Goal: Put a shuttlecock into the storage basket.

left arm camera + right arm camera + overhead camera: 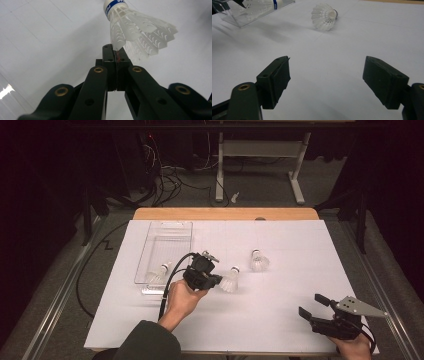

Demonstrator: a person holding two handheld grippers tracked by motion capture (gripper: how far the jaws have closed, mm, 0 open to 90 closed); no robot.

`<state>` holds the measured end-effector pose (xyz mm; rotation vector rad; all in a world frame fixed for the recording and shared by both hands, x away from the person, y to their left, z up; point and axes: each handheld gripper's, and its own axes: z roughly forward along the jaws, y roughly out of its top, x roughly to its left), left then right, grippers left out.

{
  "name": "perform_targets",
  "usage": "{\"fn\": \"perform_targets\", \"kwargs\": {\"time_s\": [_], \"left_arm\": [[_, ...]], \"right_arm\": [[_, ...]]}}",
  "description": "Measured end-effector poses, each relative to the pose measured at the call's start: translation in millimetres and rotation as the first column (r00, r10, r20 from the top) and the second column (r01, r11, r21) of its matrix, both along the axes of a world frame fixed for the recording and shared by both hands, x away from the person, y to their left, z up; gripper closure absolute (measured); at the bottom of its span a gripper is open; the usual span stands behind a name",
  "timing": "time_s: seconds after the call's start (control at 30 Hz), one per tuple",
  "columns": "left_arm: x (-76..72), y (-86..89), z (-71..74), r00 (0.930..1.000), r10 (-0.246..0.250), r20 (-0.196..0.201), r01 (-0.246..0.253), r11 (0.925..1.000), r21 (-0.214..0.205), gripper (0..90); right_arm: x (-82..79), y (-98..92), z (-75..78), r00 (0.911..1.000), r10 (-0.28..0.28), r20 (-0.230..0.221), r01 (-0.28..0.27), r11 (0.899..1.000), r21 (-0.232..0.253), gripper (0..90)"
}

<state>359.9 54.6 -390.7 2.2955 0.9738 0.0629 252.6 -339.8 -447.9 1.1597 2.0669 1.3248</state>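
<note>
On table top, white sheet (280, 320), flat and slick; risk: a dropped item rolling or sliding out of easy reach.

Clear bin (167, 237), far left of sheet, open-topped, likely destination; risk: skirt catching on near wall during transfer and pulling out of the pinch.

Right gripper (309, 305), near right corner, jaws spread wide and holding nothing; well apart from the work, low risk.

Left gripper (216, 279), just right of bin, jaws pressed together on the very edge of a feather skirt; grip thin and off-centre.

Held shuttlecock (135, 30), cork end pointing away from the jaws, pinched by one feather tip only, just right of the bin above the sheet; risk: swinging, slipping free on a quick lift, or a bent or torn vane under squeeze.

Binned shuttlecock (159, 272), at near end of bin; risk: being knocked by an incoming one.

Loose shuttlecock (259, 262), upright on sheet, farther right, apart from both grippers; risk: toppling if brushed by a cable.
</note>
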Motion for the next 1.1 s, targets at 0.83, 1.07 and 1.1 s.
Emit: {"fn": "perform_targets", "kwargs": {"time_s": [0.83,1.07,1.1], "left_arm": [[-2.1,12.5,7.5,0.9996,0.019,0.019,-0.018,0.9996,-0.022,89.6],[-3.0,18.1,11.8,0.9992,0.027,0.028,-0.026,0.9994,-0.022,89.6],[-2.8,19.0,12.5,0.9992,0.028,0.029,-0.027,0.9994,-0.022,89.7]], "right_arm": [[-0.5,0.4,0.1,1.0,0.001,0.002,-0.001,1.0,-0.003,22.1],[-0.5,0.7,0.2,1.0,0.0,0.001,0.0,1.0,-0.004,22.1],[-0.4,0.7,0.1,1.0,0.0,0.002,0.0,1.0,-0.004,22.1]]}}
